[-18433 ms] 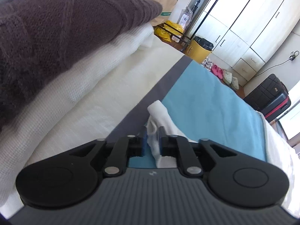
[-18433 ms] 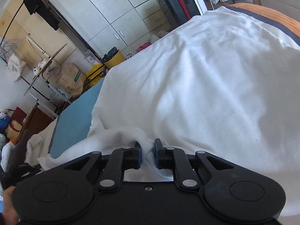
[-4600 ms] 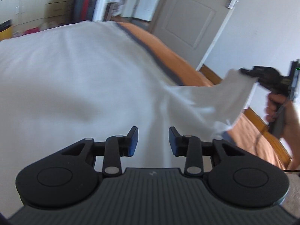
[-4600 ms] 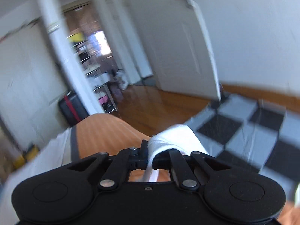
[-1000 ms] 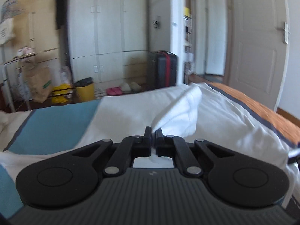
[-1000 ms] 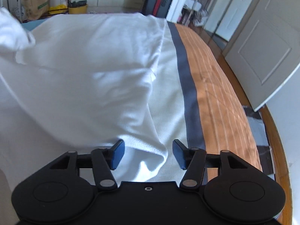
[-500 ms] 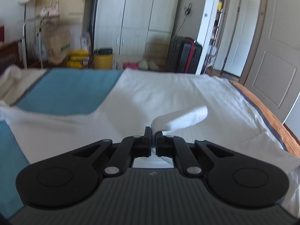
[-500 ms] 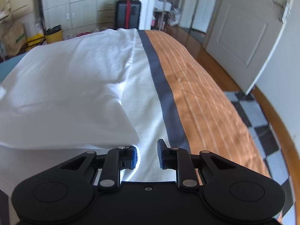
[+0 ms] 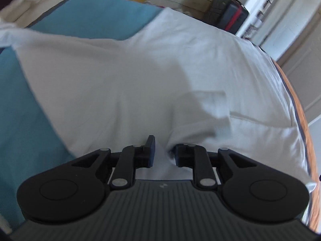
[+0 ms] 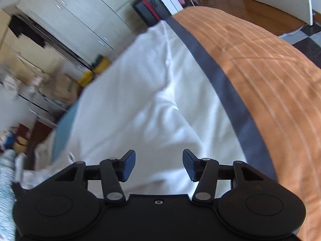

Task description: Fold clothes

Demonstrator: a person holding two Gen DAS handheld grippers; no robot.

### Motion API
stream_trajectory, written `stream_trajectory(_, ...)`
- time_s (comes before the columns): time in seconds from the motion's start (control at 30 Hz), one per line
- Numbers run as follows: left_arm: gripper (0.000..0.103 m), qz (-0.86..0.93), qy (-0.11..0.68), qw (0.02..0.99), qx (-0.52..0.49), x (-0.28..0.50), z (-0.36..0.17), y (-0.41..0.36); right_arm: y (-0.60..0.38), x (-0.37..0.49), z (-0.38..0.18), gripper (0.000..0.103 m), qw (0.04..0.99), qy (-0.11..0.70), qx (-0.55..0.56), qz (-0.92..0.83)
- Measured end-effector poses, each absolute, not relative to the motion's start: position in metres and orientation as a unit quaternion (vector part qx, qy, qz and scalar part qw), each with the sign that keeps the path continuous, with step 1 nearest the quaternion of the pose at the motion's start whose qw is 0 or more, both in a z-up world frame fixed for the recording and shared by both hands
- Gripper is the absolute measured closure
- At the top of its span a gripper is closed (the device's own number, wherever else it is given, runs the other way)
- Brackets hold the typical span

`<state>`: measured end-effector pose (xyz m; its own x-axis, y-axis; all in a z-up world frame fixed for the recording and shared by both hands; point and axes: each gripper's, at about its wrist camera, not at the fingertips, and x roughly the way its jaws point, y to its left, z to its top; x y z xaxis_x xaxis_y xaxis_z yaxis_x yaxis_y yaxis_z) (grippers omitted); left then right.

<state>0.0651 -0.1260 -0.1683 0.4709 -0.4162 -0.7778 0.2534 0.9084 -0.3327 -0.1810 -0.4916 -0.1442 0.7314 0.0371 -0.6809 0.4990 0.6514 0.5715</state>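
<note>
The white garment (image 9: 128, 84) lies spread over the bed, covering most of its middle; in the left wrist view the blue part of the bedcover (image 9: 24, 120) shows to its left and far side, and the orange part (image 10: 270, 74) with its dark grey stripe (image 10: 230, 92) runs along its right in the right wrist view. We judge the cloth to be light, soft and limp; it will sag, crease and slide over itself, and it has no stiffness to hold a fold unless it is laid flat.

Our left gripper (image 9: 162, 154) is low over the near edge of the garment; its jaws are opening, and a small peak of white cloth stands between them, touching the right pad, though we would say it is being let go rather than gripped. Our right gripper (image 10: 158, 165) hovers over the near right part of the garment; its jaws are opening too, standing well apart with cloth beneath them but nothing pinched.

A folded flap (image 9: 210, 108) with a clear crease lies just beyond the left gripper, to the right. For the next hold we would take a hem or corner, where layers are doubled and a pinch bites best; a grip mid-panel would only bunch the cloth. Both views are motion-blurred, so finer wrinkles are hard to read.
</note>
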Motion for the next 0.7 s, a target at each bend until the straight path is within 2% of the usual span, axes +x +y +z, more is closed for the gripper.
stream_trajectory(0.03, 0.079, -0.184, 0.47, 0.859, -0.087, 0.064, -0.166, -0.12, -0.491, -0.177, -0.143, 0.044, 0.846, 0.337, 0.39, -0.139)
stream_trajectory(0.17, 0.047, -0.153, 0.44, 0.884, -0.052, 0.056, -0.153, -0.104, -0.48, -0.149, -0.142, 0.044, 0.861, 0.359, 0.323, -0.161)
stream_trajectory(0.27, 0.047, -0.135, 0.437, 0.887, -0.055, 0.055, -0.148, -0.091, -0.47, -0.125, -0.144, 0.044, 0.869, 0.382, 0.28, -0.145)
stream_trajectory(0.4, 0.047, -0.183, 0.472, 0.857, -0.101, 0.08, -0.131, -0.078, -0.46, -0.105, -0.139, 0.044, 0.887, 0.382, 0.223, -0.132)
stream_trajectory(0.5, 0.044, -0.258, 0.469, 0.845, 0.014, 0.103, -0.11, -0.102, -0.463, -0.093, -0.132, 0.044, 0.898, 0.367, 0.209, -0.121)
stream_trajectory(0.63, 0.044, -0.294, 0.389, 0.859, 0.157, 0.11, -0.103, -0.136, -0.482, -0.075, -0.138, 0.041, 0.869, 0.351, 0.336, -0.096)
stream_trajectory(0.7, 0.044, -0.34, 0.361, 0.848, 0.19, 0.113, -0.114, -0.149, -0.482, -0.067, -0.143, 0.041, 0.865, 0.348, 0.346, -0.109)
